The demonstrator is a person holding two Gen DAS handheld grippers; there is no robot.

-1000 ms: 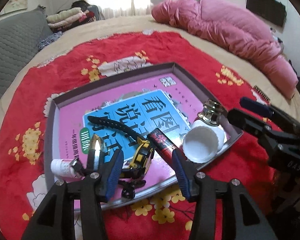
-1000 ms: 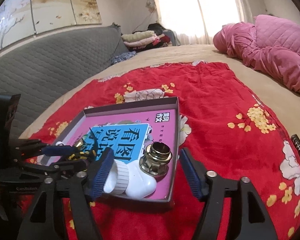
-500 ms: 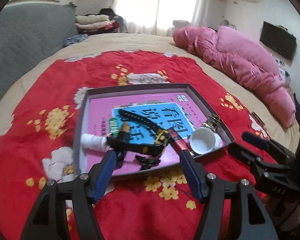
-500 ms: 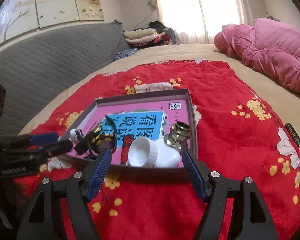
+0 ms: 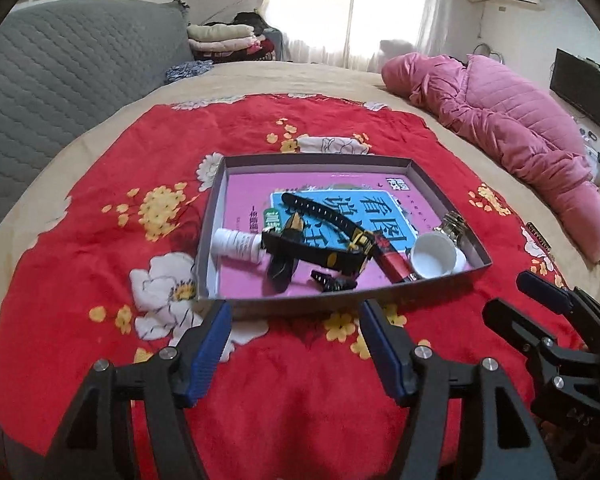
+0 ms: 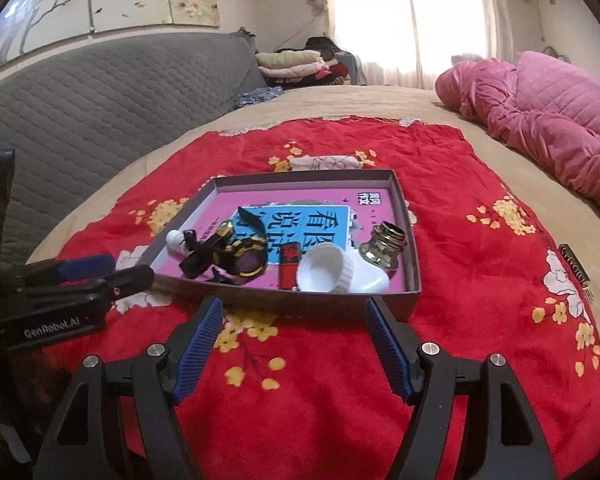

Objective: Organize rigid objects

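Hard bits first: the little black piece (image 5: 334, 281) at the near edge of the shallow grey box (image 5: 342, 306) is too small to make out, and in the right wrist view it's mostly tucked behind the watch (image 6: 247, 258); the print on the pink and blue book (image 5: 384, 216) lining the box bottom is half covered by stuff; the dark strip with a fringe (image 6: 575, 270) lying far right on the bed (image 6: 440, 108) I can't identify.

View differences: the left wrist view shows the white pill bottle (image 5: 238, 242) lying on its side at the left of the box with its label readable-ish, while the right wrist one only catches its end; the right wrist view shows the gold metal fitting (image 6: 384, 245) clearly at the right of the box, but from the left it's just peeking out behind the white cup-shaped cap (image 5: 434, 256); each view also catches the other gripper off to the side.

Everything sits in the box, which rests on the red flowered blanket (image 5: 100, 240): black and yellow watch with its strap stretched toward the far side, red and black tube (image 5: 392, 256) just right of it, touching the cap.

Left gripper (image 5: 294, 344) and right gripper (image 6: 290, 346) hover over the blanket just near of the box; jaws on both released, gripping nothing.
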